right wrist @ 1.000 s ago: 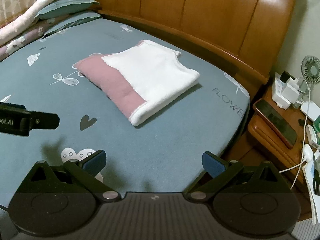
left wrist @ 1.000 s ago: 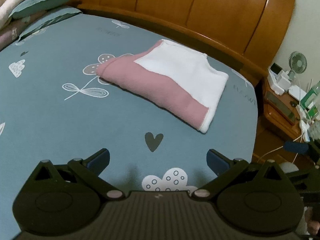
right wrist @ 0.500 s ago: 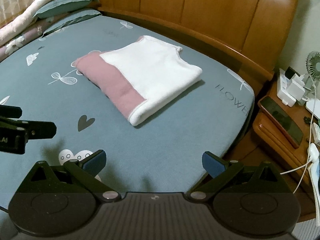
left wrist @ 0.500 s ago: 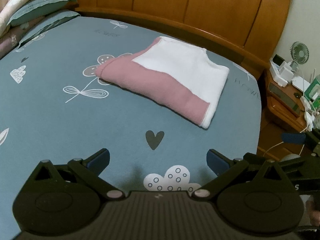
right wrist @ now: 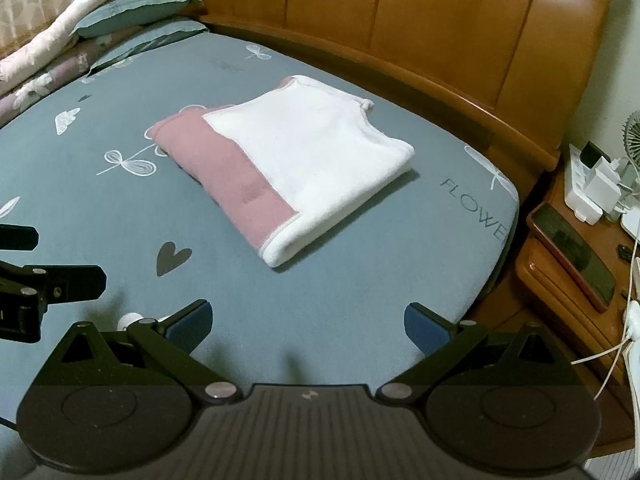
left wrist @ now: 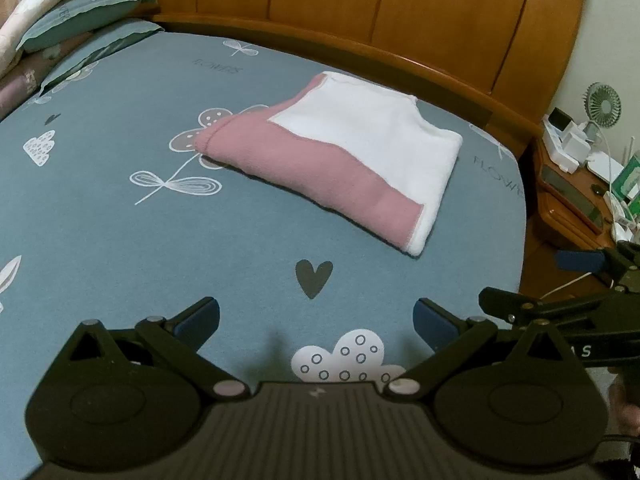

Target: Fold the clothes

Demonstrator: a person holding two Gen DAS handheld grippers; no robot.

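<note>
The pink-and-white garment [left wrist: 332, 160] lies folded into a compact rectangle on the bed [left wrist: 120, 240], toward the far right part of the mattress, near the wooden headboard [left wrist: 360, 12]. White panel on top, pink band along the near-left edge, edges roughly lined up, no sleeves or loose flaps sticking out that I can see. Same from the right wrist view: garment [right wrist: 288, 168] flat, thick fold at its near corner.

My left hand-held gripper [left wrist: 316, 320] hovers over the near part of the sheet, jaws spread wide, nothing between them. My right hand-held gripper [right wrist: 306, 322] is likewise spread wide and empty, near the right edge of the bed. Both are well apart from the garment, neither touching it.

Judgement: folding looks done for this piece, or nearly so; at most a final half-fold or some smoothing is left. No other unfolded clothes show on the bed.

Outward: pillows [left wrist: 80, 20] stacked at the far left, nightstand [right wrist: 568, 264] to the right of the bed with a small fan [left wrist: 604, 104], chargers and cables on it.
</note>
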